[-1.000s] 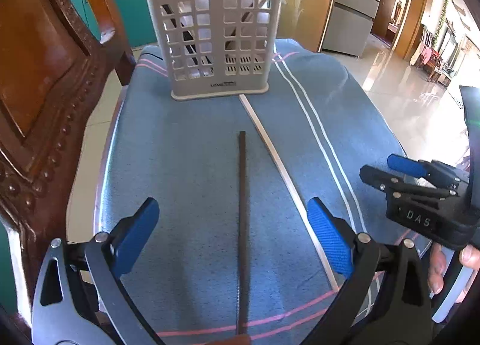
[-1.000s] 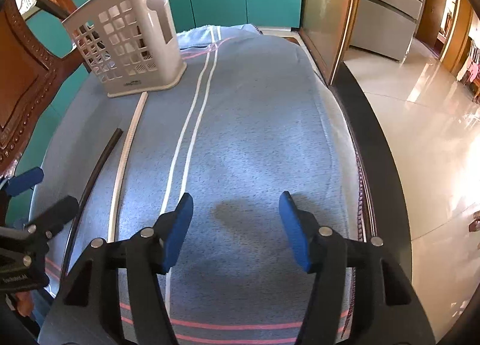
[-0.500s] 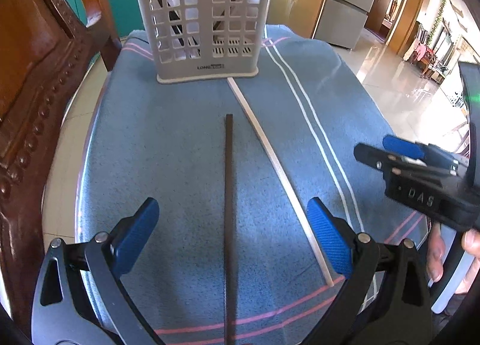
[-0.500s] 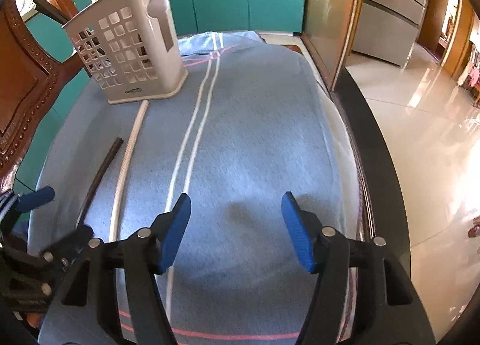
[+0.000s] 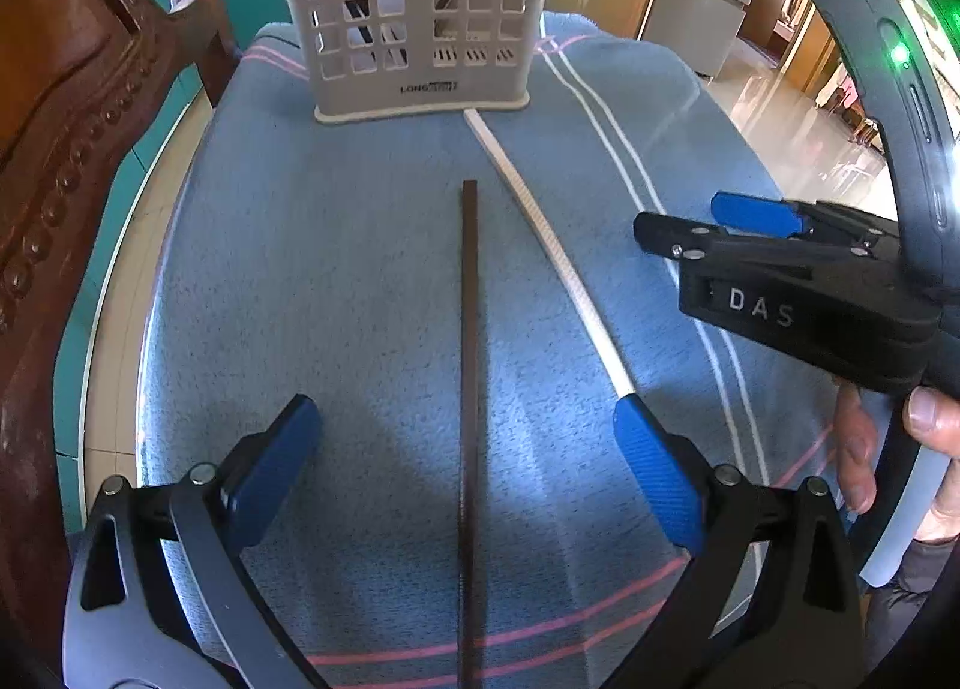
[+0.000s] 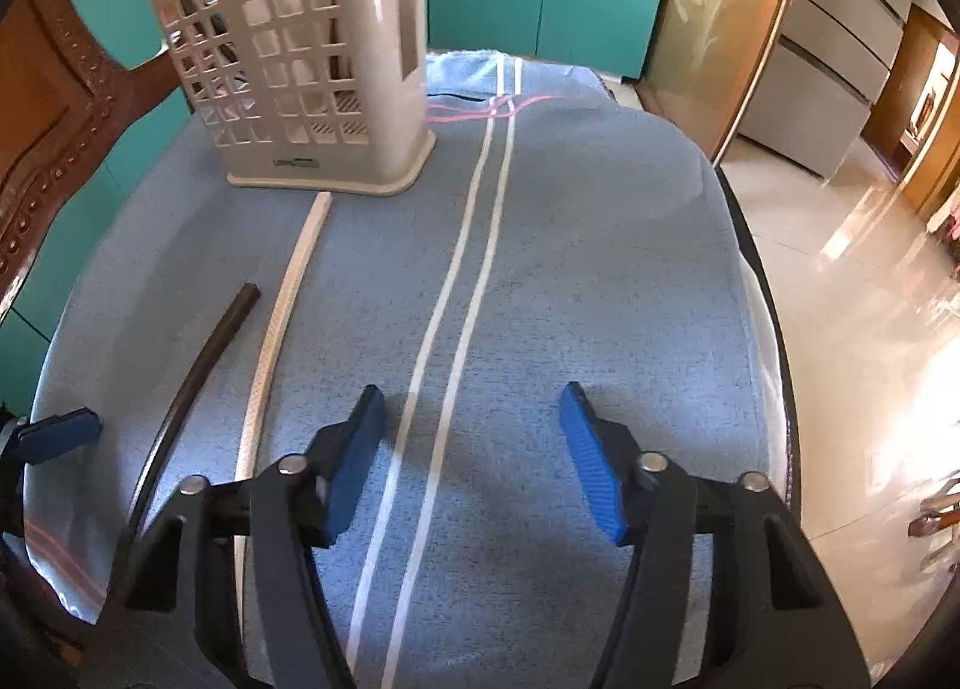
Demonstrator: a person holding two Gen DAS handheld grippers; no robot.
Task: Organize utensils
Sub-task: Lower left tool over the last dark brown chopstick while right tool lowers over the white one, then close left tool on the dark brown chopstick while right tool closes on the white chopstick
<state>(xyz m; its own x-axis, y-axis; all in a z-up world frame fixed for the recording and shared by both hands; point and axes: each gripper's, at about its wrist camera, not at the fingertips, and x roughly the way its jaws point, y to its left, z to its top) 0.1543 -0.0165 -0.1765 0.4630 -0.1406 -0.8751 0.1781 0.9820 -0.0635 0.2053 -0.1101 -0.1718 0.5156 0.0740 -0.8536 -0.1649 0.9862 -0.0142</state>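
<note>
In the left wrist view we count two loose sticks on the blue towel (image 5: 336, 269): one dark brown chopstick (image 5: 469, 365) running straight up the middle of the frame, and one white chopstick (image 5: 552, 251) slanting from the basket's lower right corner toward lower right. The left gripper (image 5: 465, 449) stands wide apart, its two blue pads either side of the dark stick, gripping nothing. One white slotted utensil basket (image 5: 414, 11) stands upright at top centre, with some dark and pale utensils inside, too hidden to count. At right a hand (image 5: 900, 449) holds the right gripper (image 5: 690, 218).

In the right wrist view we see the same two sticks at left: the dark one (image 6: 204, 365) and the white one (image 6: 282, 329), its far tip just touching the basket (image 6: 300, 77) at upper left. The right gripper (image 6: 474, 449) has just been closing; its jaws are still parted and empty over two white towel stripes (image 6: 456, 293).
</note>
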